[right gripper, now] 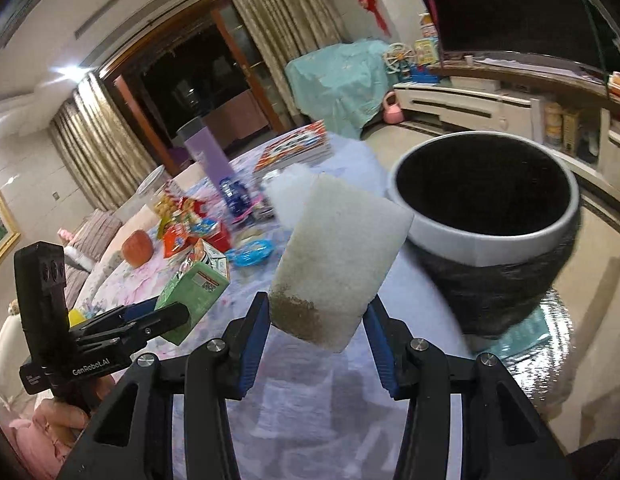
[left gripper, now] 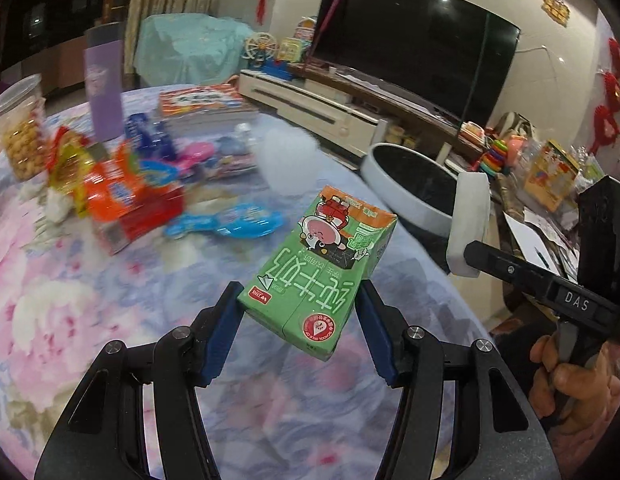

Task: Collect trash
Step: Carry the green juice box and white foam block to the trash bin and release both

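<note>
left gripper (left gripper: 300,312): clamped on green milk carton (left gripper: 317,264), printed "SCHOOL MILK", held above the floral table (left gripper: 110,280) | right gripper (right gripper: 315,328): marked "DAS", clamped on white sponge block (right gripper: 341,256) with a brown-stained end | bin (right gripper: 485,200): white rim, black liner, nothing visible inside, just ahead-right of the sponge

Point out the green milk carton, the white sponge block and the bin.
Green milk carton (left gripper: 310,272), left wrist view, printed front face.
White sponge block (right gripper: 341,256), right wrist view, broad face.
Round white-rimmed bin (right gripper: 481,246), right wrist view, near rim.
</note>
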Demonstrator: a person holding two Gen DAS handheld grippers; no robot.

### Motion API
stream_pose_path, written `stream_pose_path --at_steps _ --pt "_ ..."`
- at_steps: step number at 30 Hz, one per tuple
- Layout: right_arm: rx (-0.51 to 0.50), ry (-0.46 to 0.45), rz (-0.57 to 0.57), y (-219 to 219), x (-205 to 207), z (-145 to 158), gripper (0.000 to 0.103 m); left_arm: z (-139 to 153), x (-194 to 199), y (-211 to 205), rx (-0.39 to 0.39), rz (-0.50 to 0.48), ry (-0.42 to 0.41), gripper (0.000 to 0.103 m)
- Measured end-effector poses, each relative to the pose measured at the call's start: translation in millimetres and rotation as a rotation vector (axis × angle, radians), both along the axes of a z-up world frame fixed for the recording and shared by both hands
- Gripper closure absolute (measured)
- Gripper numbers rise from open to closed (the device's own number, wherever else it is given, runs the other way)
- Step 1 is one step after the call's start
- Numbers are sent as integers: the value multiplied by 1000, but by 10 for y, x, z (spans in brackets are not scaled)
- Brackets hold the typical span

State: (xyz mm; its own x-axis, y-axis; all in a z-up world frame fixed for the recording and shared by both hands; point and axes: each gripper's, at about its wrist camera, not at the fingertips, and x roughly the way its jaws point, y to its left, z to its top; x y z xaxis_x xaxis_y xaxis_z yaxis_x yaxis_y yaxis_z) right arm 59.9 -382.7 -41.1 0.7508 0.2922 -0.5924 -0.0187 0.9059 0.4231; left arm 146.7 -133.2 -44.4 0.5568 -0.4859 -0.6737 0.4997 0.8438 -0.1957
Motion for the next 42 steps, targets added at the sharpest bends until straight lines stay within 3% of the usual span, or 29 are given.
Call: stream_pose_path --at_steps 20,42 --pt "-65 -6 -103 -963 113 139 54 318 295 -1213 37 -96 -64 46" --pt "-110 61 -89 -1366 540 34 52 176 716 -1888 114 -132 -41 46"
